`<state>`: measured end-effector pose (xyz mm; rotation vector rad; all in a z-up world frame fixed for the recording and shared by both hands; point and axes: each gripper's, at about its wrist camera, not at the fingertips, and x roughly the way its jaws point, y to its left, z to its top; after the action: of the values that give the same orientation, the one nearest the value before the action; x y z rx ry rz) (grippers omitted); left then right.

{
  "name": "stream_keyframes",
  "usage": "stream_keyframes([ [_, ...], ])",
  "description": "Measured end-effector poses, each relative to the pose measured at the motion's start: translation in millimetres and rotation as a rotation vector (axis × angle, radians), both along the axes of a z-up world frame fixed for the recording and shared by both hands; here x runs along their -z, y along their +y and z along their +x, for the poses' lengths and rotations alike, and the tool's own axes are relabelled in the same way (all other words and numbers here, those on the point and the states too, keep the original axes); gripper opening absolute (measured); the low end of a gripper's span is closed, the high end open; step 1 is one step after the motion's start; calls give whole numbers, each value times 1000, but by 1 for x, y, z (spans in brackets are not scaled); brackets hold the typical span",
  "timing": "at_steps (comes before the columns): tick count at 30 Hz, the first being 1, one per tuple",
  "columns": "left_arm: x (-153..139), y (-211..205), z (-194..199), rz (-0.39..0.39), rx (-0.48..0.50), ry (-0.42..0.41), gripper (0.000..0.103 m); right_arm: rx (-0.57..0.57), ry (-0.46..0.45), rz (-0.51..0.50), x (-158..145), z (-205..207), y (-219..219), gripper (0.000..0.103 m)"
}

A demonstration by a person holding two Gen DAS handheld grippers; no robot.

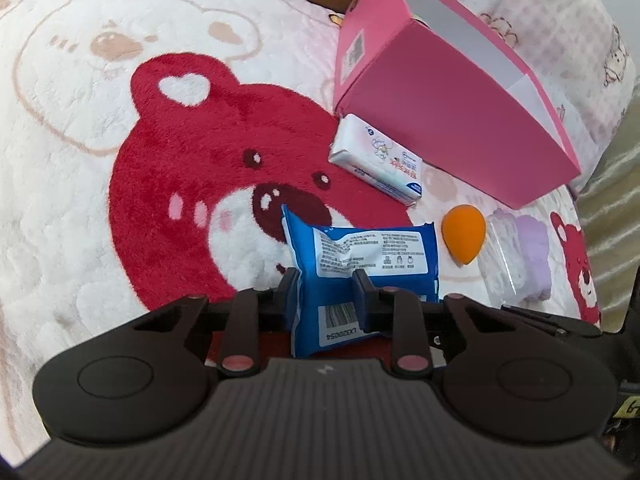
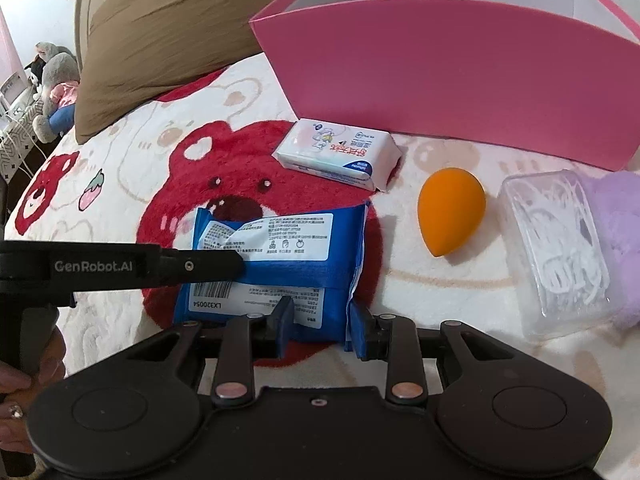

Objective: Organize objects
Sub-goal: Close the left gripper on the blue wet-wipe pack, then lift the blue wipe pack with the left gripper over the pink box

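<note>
A blue wipes pack (image 1: 360, 252) lies on the bear-print blanket, label side up. My left gripper (image 1: 326, 286) is shut on its near left end, and the pack bulges up between the pads. In the right wrist view, one black finger of the left gripper (image 2: 192, 266) reaches in from the left across the blue wipes pack (image 2: 280, 264). My right gripper (image 2: 322, 318) is shut on the pack's near right edge, pinching the crimped seam. The open pink box (image 1: 440, 120) (image 2: 440, 80) stands just beyond.
A white tissue pack (image 2: 336, 152) lies in front of the box. To the right lie an orange egg-shaped sponge (image 2: 450, 210), a clear case of floss picks (image 2: 556, 248) and a purple fluffy item (image 2: 620, 220). A brown pillow (image 2: 160, 40) and plush toys (image 2: 56, 80) are at the far left.
</note>
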<state>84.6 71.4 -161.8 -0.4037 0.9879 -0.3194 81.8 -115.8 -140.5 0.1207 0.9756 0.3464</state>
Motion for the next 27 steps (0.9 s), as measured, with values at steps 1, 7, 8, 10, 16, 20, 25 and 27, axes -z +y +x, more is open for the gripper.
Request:
stream_keyframes([
  [1,-1,-1,-1,6,3,-3,27,-1,-1,2,0,0,0,35],
  [7,-10,-6,-6,34,12,-10,29,-20,-17,-26,-7,-8,8,35],
  [8,-13,-7,-8,37,12,-13,29,-24,-21,-29,-8,-10,9,36],
  [10,-18,-8,-11,37,12,-18,29,-39,-27,-36,-11,-14,11,36],
  [16,-40,-16,-17,56,46,-46,29,-35,-41,-15,-24,-22,3,37],
  [20,-58,-26,-22,74,80,-76,29,-35,-54,-10,-38,-28,-4,37],
  [25,-82,-37,-25,79,133,-109,29,-45,-81,-23,-64,-32,-16,39],
  [27,-89,-42,-27,94,148,-116,30,-39,-85,-22,-72,-35,-20,40],
])
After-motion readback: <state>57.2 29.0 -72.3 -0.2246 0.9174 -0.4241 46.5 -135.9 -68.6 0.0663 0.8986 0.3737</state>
